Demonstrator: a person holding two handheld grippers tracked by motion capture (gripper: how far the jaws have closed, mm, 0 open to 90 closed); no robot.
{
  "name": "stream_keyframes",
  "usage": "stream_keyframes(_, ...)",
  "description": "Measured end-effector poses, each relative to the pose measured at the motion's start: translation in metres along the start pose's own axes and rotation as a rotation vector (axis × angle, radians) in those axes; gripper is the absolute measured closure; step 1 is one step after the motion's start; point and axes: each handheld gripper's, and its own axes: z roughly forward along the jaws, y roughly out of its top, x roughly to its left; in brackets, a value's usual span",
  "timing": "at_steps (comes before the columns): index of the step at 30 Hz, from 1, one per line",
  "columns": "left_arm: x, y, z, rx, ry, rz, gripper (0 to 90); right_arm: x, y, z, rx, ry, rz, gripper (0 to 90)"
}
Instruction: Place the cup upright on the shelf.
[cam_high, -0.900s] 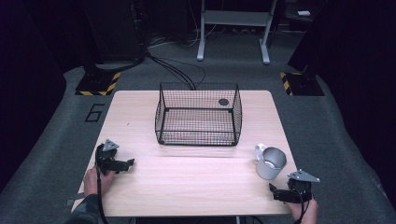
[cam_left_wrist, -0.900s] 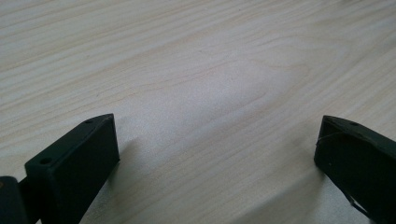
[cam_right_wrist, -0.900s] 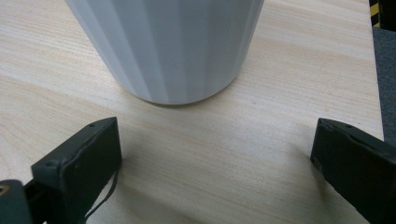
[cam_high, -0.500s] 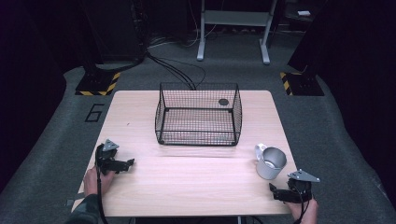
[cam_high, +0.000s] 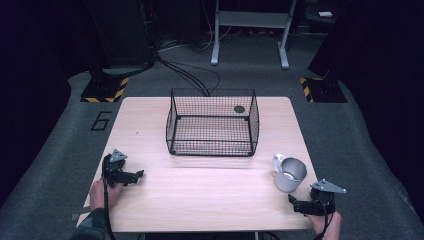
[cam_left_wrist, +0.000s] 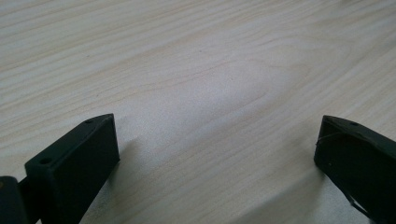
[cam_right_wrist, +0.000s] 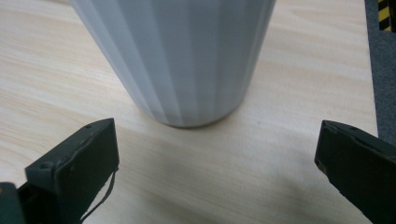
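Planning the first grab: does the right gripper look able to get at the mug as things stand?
Probably yes. The right gripper is open, and the mug stands upright just ahead of it on bare table with nothing between.

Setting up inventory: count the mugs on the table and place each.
1. The grey mug stands upright near the table's right front, just ahead of the right tongs; the wire basket holds none.

Two hand-held grippers, both black: the left gripper (cam_high: 136, 174) and right gripper (cam_high: 293, 201) each carry a grey three-cornered plate on top, with a thin black cable trailing back along the forearm. Seen from their own cameras, the left gripper (cam_left_wrist: 217, 161) and right gripper (cam_right_wrist: 217, 161) show blocky matte-black jaws with small screw holes near the tips. A dark camouflage-patterned sleeve (cam_high: 90, 227) covers the left forearm.
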Motion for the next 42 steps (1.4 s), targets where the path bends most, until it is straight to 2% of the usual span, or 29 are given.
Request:
stream_keyframes(8,0.000,0.000,0.000,0.000,0.000,0.000,0.0,0.003,0.023,-0.010,-0.055,0.036,-0.013,0.0)
stream_keyframes(17,0.000,0.000,0.000,0.000,0.000,0.000,0.0,0.008,0.054,-0.012,-0.093,0.059,-0.049,0.0)
stream_keyframes(26,0.000,0.000,0.000,0.000,0.000,0.000,0.0,0.013,0.071,0.000,-0.061,0.067,-0.078,0.0)
stream_keyframes(29,0.000,0.000,0.000,0.000,0.000,0.000,0.0,0.014,0.076,0.007,-0.042,0.050,-0.092,0.0)
stream_keyframes(42,0.000,0.000,0.000,0.000,0.000,0.000,0.0,0.017,0.077,0.011,-0.025,0.023,-0.110,5.3)
